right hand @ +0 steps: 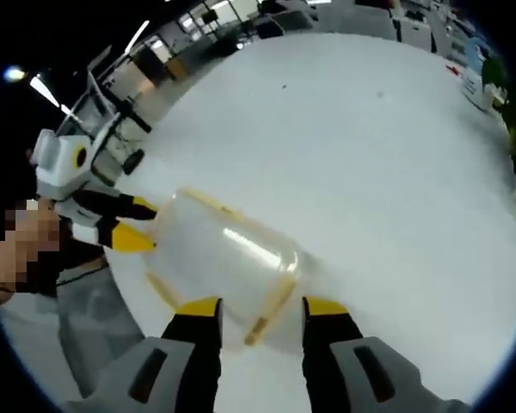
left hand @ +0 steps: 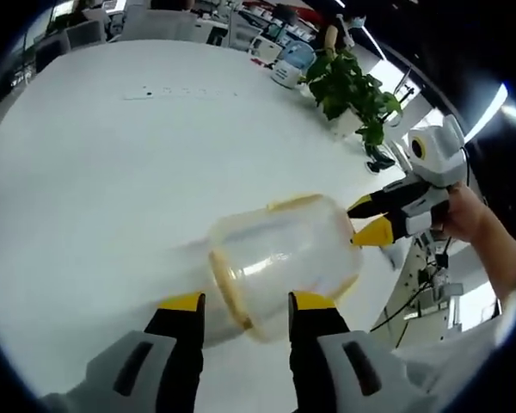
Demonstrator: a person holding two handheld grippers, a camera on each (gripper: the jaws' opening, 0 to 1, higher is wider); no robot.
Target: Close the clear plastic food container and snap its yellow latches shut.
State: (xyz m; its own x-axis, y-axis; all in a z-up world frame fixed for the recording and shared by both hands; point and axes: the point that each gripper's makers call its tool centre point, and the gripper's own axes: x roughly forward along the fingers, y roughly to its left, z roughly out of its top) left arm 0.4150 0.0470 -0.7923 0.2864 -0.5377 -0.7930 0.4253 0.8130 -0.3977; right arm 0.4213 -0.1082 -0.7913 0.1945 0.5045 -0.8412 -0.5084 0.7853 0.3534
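Container on white table; potted plant well apart.

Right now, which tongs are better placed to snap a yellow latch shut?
Probably the left tongs: they straddle the clear container at its yellow-trimmed lid edge. The right tongs sit at the container's far end, apparently steadying it.

The clear container was motion-blurred, its yellow latches smeared past telling open from snapped. Behind it, the left gripper hid the container's near edge.
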